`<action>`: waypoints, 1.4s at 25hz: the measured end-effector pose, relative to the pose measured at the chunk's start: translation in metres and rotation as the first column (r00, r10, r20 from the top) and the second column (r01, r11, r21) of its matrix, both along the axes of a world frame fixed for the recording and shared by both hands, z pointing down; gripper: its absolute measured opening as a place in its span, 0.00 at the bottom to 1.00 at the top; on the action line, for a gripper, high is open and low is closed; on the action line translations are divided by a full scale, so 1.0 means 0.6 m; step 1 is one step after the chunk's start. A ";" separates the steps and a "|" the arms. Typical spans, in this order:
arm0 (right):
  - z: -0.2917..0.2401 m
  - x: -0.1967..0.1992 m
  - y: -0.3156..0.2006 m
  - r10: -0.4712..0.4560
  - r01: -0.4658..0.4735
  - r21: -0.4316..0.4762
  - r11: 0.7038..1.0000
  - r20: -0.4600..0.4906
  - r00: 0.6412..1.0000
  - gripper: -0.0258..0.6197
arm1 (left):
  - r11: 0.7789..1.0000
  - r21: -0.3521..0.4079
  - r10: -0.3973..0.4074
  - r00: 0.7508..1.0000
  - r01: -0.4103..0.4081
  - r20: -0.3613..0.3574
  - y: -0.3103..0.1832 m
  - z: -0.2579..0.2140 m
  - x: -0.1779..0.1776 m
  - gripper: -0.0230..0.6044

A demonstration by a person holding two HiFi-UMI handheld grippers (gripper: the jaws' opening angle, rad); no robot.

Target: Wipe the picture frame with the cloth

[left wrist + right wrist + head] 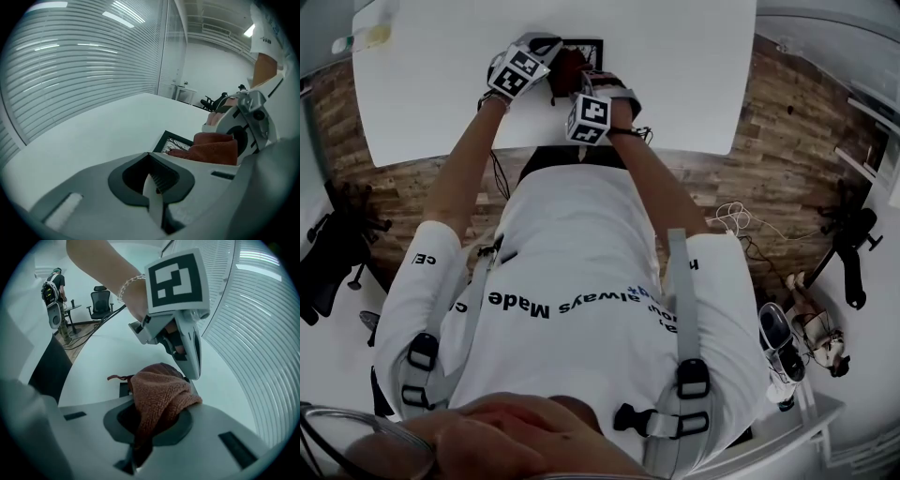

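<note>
Rust-brown terry cloth [159, 390]: a bunched fold is clamped between the closed jaws of the right gripper [143, 425], and the free end rests on the picture frame [174, 142]. Picture frame: black-edged with a pale print of dark branch lines, lying flat on the white table [694, 66] close to the near edge, about midway along it. Left gripper [154, 180]: jaws drawn together with only a pale strip in the seam and nothing seen gripped. Its tips are just beside the frame's left edge; whether they touch it cannot be told. Obstructions: the left gripper's own body hides the near part of the frame, and the cloth covers its right side. From the head view, the two marker cubes [589, 114] and the person's hands cover most of the frame, leaving one far corner showing. Table: plain and matt, with a pale bottle-like item [364, 36] at the far left corner, well apart from the frame. Floor: wood planks [797, 131], with loose light cables [739, 217] to the right and black stands at the left [333, 248] and right [853, 239]. Room: slatted blinds [70, 65] along one wall. An office chair [100, 300] and a second person [54, 284] stand far off beyond the table.
</note>
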State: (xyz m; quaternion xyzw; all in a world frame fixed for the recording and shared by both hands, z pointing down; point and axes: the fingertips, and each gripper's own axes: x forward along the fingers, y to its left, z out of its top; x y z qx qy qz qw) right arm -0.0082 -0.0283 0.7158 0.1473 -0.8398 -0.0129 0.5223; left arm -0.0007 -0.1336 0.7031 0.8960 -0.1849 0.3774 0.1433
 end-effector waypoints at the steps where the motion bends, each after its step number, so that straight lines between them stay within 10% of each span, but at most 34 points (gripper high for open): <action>1: 0.001 0.001 0.000 -0.004 0.004 0.004 1.000 -0.004 1.000 0.07 | 1.000 -0.005 0.007 1.000 -0.007 0.013 -0.002 0.005 0.001 0.04; 23: -0.025 0.017 0.108 -0.273 0.272 -0.022 0.962 -0.113 0.955 0.07 | 0.999 0.011 0.046 0.995 -0.047 0.087 0.001 0.017 0.003 0.04; 29: -0.125 0.053 0.004 -0.032 0.032 0.049 0.998 0.009 0.999 0.07 | 0.999 -0.001 0.034 0.995 -0.034 0.092 0.004 0.015 0.002 0.04; 35: -0.105 0.083 -0.130 0.167 -0.159 0.174 0.972 -0.034 0.985 0.07 | 1.000 0.003 0.026 0.996 -0.026 0.087 0.005 0.014 -0.003 0.04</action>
